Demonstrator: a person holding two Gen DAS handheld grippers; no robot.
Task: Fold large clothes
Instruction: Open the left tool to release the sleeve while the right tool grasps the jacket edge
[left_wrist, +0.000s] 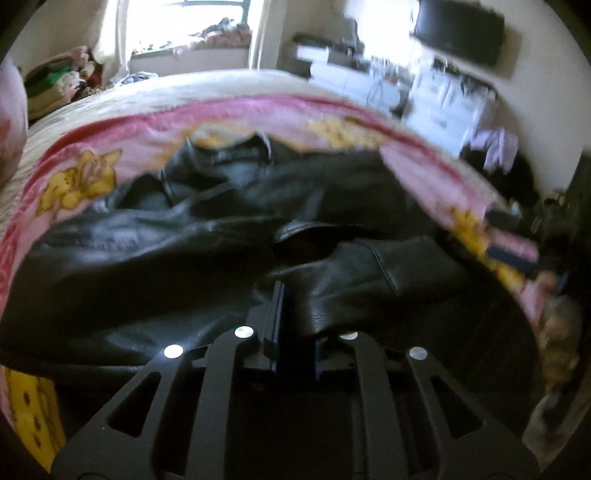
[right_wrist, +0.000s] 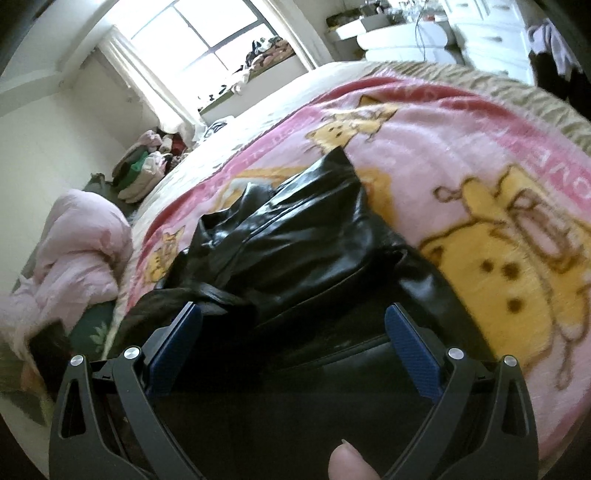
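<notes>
A black leather jacket (left_wrist: 229, 221) lies crumpled on a pink blanket with yellow cartoon figures (left_wrist: 81, 177) on a bed. My left gripper (left_wrist: 286, 295) is shut on a fold of the jacket's leather, with the jacket spread out beyond it. In the right wrist view the jacket (right_wrist: 295, 236) lies in a heap on the blanket (right_wrist: 480, 206). My right gripper (right_wrist: 293, 325) is open, its blue pads (right_wrist: 410, 339) wide apart just above the jacket's near edge, holding nothing.
A pink quilt (right_wrist: 74, 251) is bunched at the bed's left side. A pile of clothes (right_wrist: 147, 170) lies beyond it near the window (right_wrist: 207, 40). White furniture (right_wrist: 406, 29) stands past the bed's far end. The right gripper shows blurred at the right of the left view (left_wrist: 513, 243).
</notes>
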